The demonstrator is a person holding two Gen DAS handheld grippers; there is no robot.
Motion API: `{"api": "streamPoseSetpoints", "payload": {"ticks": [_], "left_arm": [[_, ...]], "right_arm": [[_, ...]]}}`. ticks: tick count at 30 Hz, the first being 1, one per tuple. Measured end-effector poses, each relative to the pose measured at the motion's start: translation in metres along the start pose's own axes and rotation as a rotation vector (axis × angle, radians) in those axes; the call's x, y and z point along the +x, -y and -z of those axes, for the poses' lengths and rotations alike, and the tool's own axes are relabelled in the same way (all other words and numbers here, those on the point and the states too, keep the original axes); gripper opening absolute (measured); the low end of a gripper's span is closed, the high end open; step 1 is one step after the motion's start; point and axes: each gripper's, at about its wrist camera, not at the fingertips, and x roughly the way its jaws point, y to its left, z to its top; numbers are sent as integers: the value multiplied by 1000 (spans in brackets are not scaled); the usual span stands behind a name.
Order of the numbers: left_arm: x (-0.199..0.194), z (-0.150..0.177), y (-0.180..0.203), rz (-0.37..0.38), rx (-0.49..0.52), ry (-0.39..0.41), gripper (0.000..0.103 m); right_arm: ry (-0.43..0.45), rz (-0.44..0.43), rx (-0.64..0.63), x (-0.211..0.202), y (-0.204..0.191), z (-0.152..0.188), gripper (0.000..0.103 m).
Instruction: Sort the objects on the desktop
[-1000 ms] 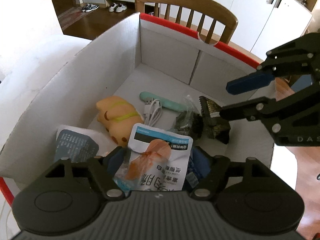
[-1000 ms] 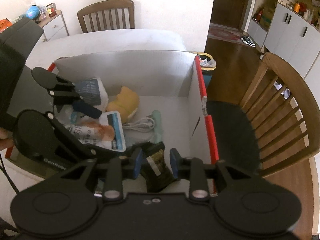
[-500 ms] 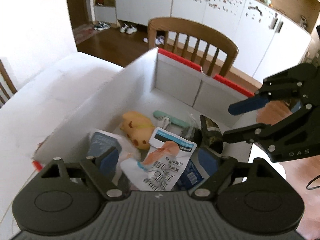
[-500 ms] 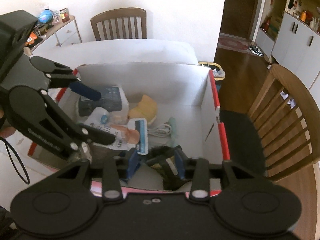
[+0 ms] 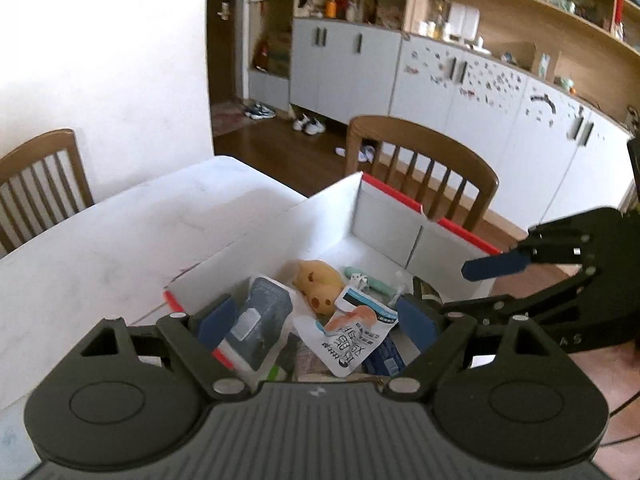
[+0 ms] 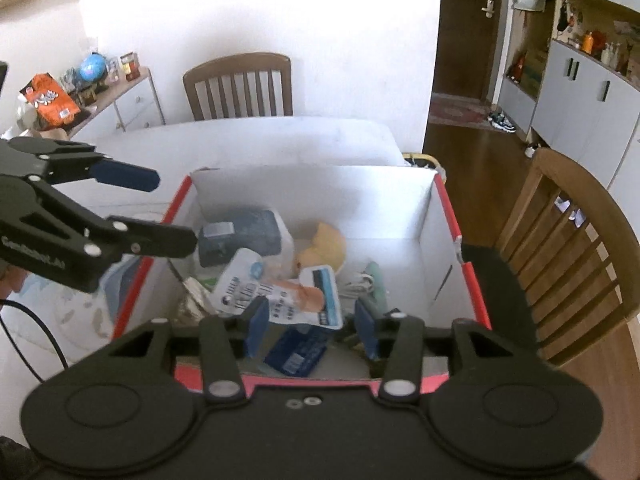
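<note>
Where it stands on the white table [image 5: 120, 240], the white cardboard box with red-edged rims [image 6: 312, 196] fills the middle of the right wrist view and holds the sorted things: a white snack pouch with a blue band and orange print [image 6: 296, 296] near the lower centre, a grey-blue packet [image 6: 240, 236] to its upper left, a yellow plush toy [image 6: 324, 246] behind it, and a pale green stick-shaped gadget [image 6: 376, 280] at the right. The left gripper [image 5: 316, 320] hangs over the near rim with jaws wide and empty. The right gripper [image 6: 312, 324] has its jaws opening, nothing pressed between the blue pads. Two brown wooden chairs [image 6: 240, 84] flank the table.
</note>
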Motion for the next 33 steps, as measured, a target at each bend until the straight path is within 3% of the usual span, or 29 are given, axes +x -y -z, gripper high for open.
{"api": "streamPoseSetpoints", "payload": {"ticks": [14, 23, 25, 30, 33], "left_arm": [[-47, 31, -11, -32, -85, 44, 88], [-57, 50, -13, -19, -87, 22, 90], [-57, 53, -14, -20, -89, 19, 98], [-59, 62, -18, -19, -98, 10, 103], [-58, 67, -18, -24, -91, -4, 103]], "right_arm": [[41, 23, 38, -25, -44, 12, 58], [70, 60, 51, -33, -66, 24, 67], [68, 66, 56, -34, -70, 26, 67], [63, 81, 59, -36, -76, 32, 76], [81, 91, 67, -39, -78, 34, 88]]}}
